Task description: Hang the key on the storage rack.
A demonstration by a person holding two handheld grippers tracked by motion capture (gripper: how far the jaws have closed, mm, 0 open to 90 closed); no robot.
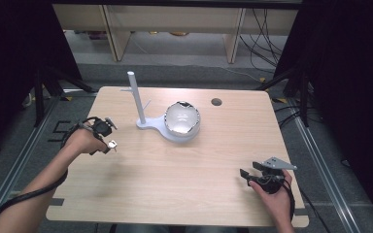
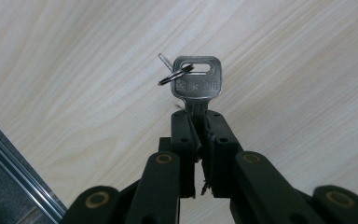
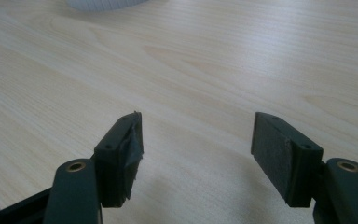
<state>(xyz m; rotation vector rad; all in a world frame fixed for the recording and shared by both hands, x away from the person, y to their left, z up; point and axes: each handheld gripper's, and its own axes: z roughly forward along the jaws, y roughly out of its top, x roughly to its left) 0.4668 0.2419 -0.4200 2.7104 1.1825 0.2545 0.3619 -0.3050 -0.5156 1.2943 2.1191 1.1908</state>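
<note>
- Left gripper view: my left gripper (image 2: pixel 199 140) has its jaws pinched tight on the blade of a key (image 2: pixel 196 80) — the head and its small ring (image 2: pixel 172 74) stick out past the tips, long axis in line with the jaws.
- In the high view that key (image 1: pixel 111 144) hangs over the table (image 1: pixel 175 174) near its left edge. The white stand (image 1: pixel 137 99) with its peg lies forward and to the right, the bowl (image 1: pixel 181 120) beside it, and my left hand is the nearer one.
- My right gripper (image 3: pixel 196 154) is wide open, holding nothing, low over bare wood at the near right.
- The key's blade is hidden between the pads — I can't judge how deep the grip goes.
</note>
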